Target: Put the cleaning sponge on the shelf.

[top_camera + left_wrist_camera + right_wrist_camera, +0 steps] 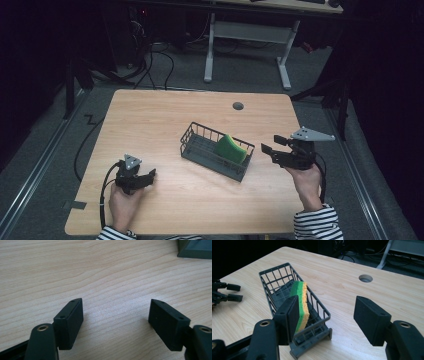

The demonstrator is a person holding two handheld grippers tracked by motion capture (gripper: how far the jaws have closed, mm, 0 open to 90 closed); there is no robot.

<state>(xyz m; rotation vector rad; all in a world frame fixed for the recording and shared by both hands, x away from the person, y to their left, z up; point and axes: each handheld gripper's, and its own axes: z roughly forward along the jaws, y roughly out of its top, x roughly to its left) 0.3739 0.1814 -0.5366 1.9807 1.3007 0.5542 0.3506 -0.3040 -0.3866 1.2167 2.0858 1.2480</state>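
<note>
the green and yellow sponge (pixel 231 148) stands on edge inside the dark wire basket (pixel 192 135), leaning against the wall at the end nearer the right gripper (pixel 268 147). the basket sits near the middle of the wooden table (pixel 150 115), set at a slant to the table's edges.

the right gripper hovers just beside that end of the basket, jaws spread wide with nothing between them. in the right gripper view the sponge (pixel 300 303) shows its green scouring face and yellow body side on, partly behind the near jaw. the left gripper (pixel 150 175) rests low over bare table, well apart from the basket, its jaws also parted and empty.

the step in hand looks like a reach for the sponge. to do it well, the right gripper would likely come in from above, over the basket rim (pixel 312 293), so neither jaw catches on the wire. one jaw should go to the green face and the other to the yellow, pinching across the thin way, which is soft and will give. the basket seems light and may drag along; the left gripper could steady its far end (pixel 273 271).
</note>
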